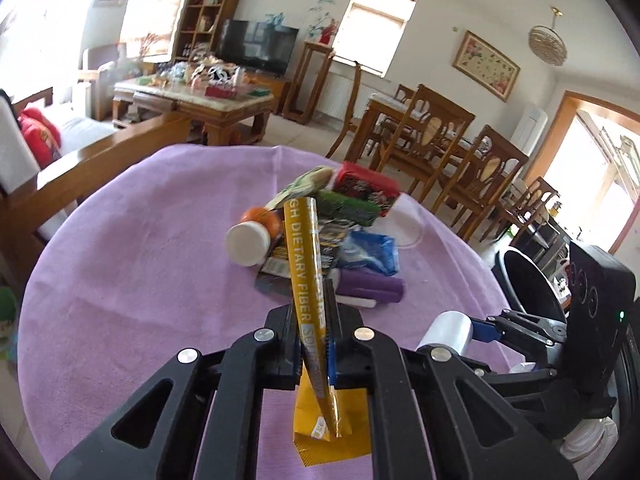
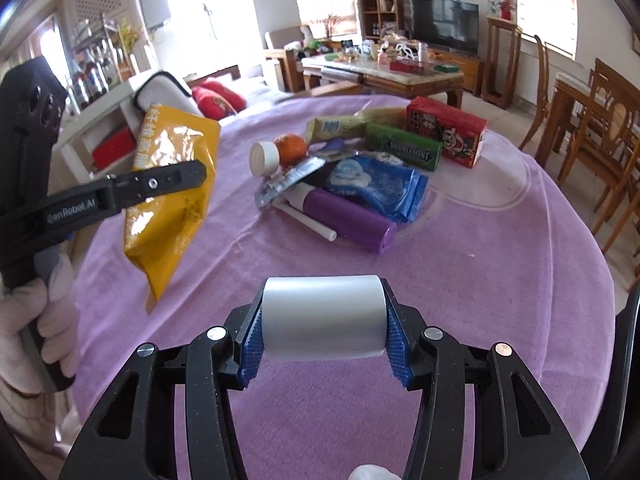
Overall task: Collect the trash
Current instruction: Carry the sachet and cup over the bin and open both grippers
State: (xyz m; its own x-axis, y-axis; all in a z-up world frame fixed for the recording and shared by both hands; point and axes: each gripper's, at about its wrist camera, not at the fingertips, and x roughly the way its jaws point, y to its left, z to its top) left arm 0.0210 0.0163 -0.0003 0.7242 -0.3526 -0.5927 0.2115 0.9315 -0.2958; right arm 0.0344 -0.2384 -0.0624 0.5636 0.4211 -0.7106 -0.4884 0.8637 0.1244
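My left gripper (image 1: 316, 304) is shut on a yellow snack wrapper (image 1: 305, 264), held up off the purple tablecloth (image 1: 140, 260). From the right wrist view the wrapper (image 2: 172, 184) hangs from the left gripper's fingers (image 2: 172, 178). My right gripper (image 2: 323, 304) is shut on a white cylinder (image 2: 323, 328), its blue pads pressing on both ends. A trash pile lies mid-table: a purple bottle (image 2: 348, 218), a blue wrapper (image 2: 376, 188), a green gum pack (image 2: 404, 152), a red box (image 2: 446, 130), and an orange bottle with a white cap (image 2: 280, 152).
A dark round container (image 1: 524, 280) stands past the table's right edge. Wooden chairs (image 1: 432, 136) and a dining table stand beyond the far side. A sofa with red cushions (image 1: 38, 136) is on the left. A gloved hand (image 2: 52, 320) holds the left gripper.
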